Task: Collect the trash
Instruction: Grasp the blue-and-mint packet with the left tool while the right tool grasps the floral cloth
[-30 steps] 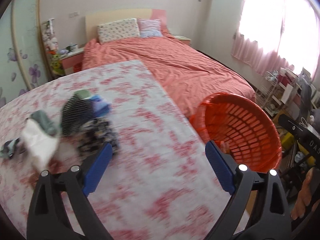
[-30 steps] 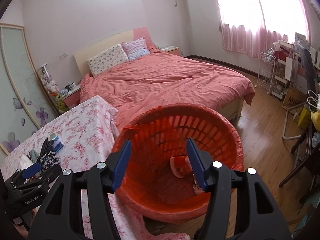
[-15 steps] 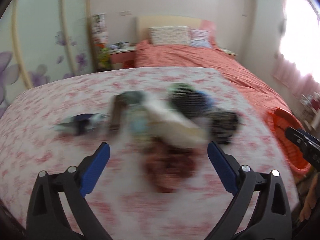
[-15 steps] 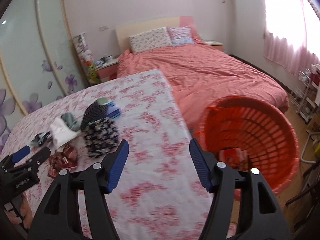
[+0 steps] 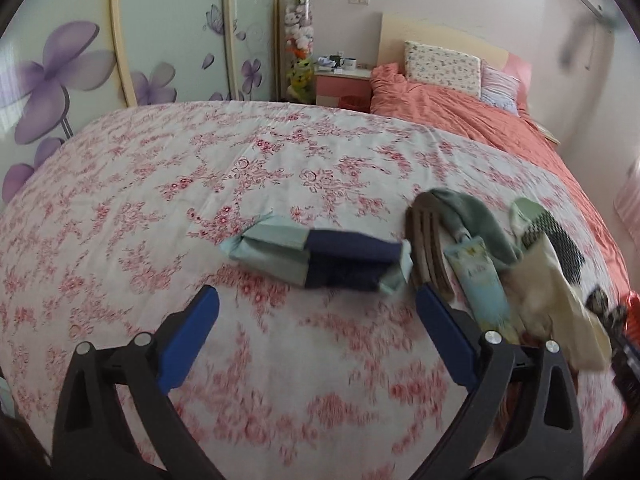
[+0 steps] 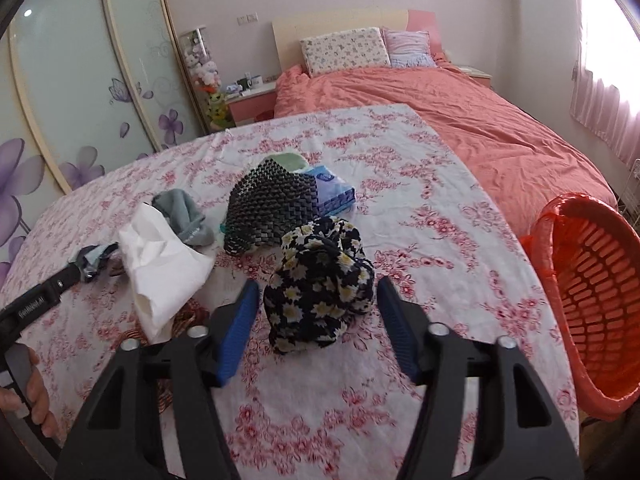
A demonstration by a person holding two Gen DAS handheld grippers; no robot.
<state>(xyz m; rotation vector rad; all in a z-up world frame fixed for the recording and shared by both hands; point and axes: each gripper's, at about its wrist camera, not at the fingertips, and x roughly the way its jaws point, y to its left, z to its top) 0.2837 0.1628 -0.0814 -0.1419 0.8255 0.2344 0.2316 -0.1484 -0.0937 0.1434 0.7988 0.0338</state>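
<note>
A pile of trash lies on the flowered tablecloth (image 6: 420, 200). My right gripper (image 6: 314, 300) is open, its blue pads on either side of a black daisy-print bundle (image 6: 320, 280), not closed on it. Behind that lie a black woven piece (image 6: 268, 204), a blue tissue pack (image 6: 334, 192), a white paper bag (image 6: 160, 264) and a grey sock (image 6: 186, 212). My left gripper (image 5: 316, 312) is open just short of a navy and pale green wrapper (image 5: 324, 258). The orange basket (image 6: 592, 292) stands off the table's right edge.
A brown comb-like piece (image 5: 426, 240), a pale tube (image 5: 480, 280) and a cream bag (image 5: 556, 292) lie right of the wrapper. The bed with a coral cover (image 6: 480, 120) is behind the table. Sliding wardrobe doors (image 5: 60, 60) stand at the left.
Both grippers have swung left, away from the basket and toward the pile. The right one has come down around the daisy-print bundle; the left one now faces the navy and green wrapper.
</note>
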